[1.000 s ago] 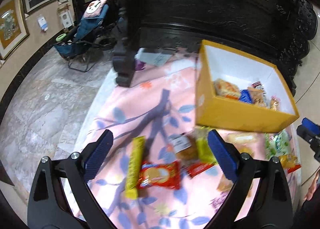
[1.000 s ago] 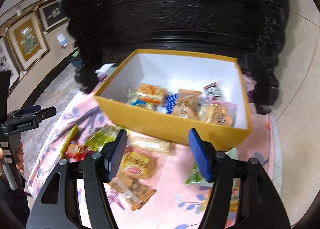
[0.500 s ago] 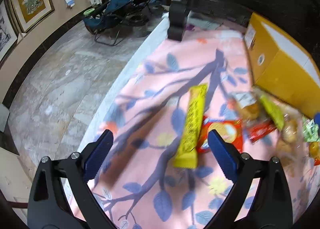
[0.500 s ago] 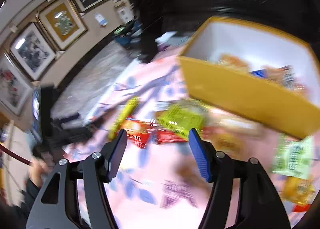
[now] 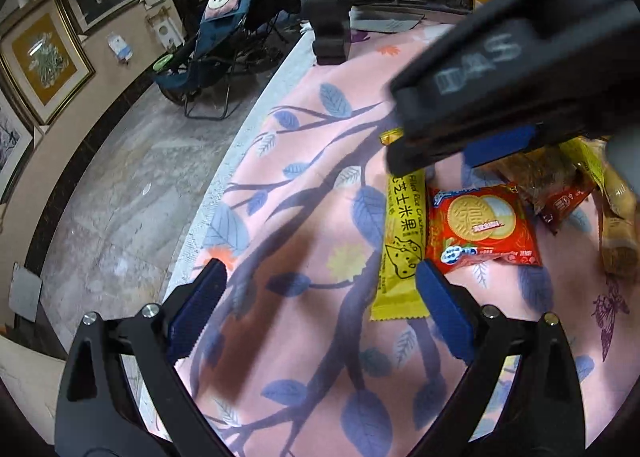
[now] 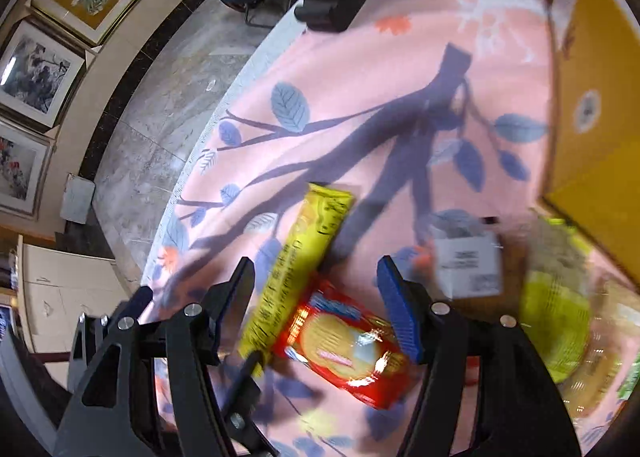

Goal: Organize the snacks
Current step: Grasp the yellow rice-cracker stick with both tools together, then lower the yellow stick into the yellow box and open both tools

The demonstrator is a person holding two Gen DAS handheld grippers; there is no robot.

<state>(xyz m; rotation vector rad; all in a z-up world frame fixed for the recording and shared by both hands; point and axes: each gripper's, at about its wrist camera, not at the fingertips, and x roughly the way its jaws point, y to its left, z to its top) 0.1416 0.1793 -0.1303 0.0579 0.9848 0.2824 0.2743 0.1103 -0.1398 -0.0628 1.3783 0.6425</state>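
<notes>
Pink cloth [image 5: 304, 225] printed with blue leaves and branches covers the table, and loose snack packets lie across it. A second ago both cameras looked toward the yellow box [image 6: 588, 105] with snacks inside; now both have swung down and left onto the packets outside it, and the box shows only along the right edge of the right wrist view.

The right gripper [image 6: 316, 297] has come low over two packets. Its fingers are spread apart and grasp nothing. Between them, in the lower middle of that frame, lie a long yellow rice cracker bar [image 6: 298, 269] and a red biscuit packet [image 6: 344, 345], touching side by side. A white-labelled packet [image 6: 468, 265] sits just to the right, and blurred green and yellow packets lie near the box.

The left gripper [image 5: 320, 309] hangs lower in its own frame, fingers likewise released and empty, with the yellow bar's near end just beside its right finger. The other gripper crosses the upper right of this view as a large dark shape.

Judging from this, the right gripper is lining up to pick the bar or the red packet; neither is yet grasped, and both remain outside the box.
</notes>
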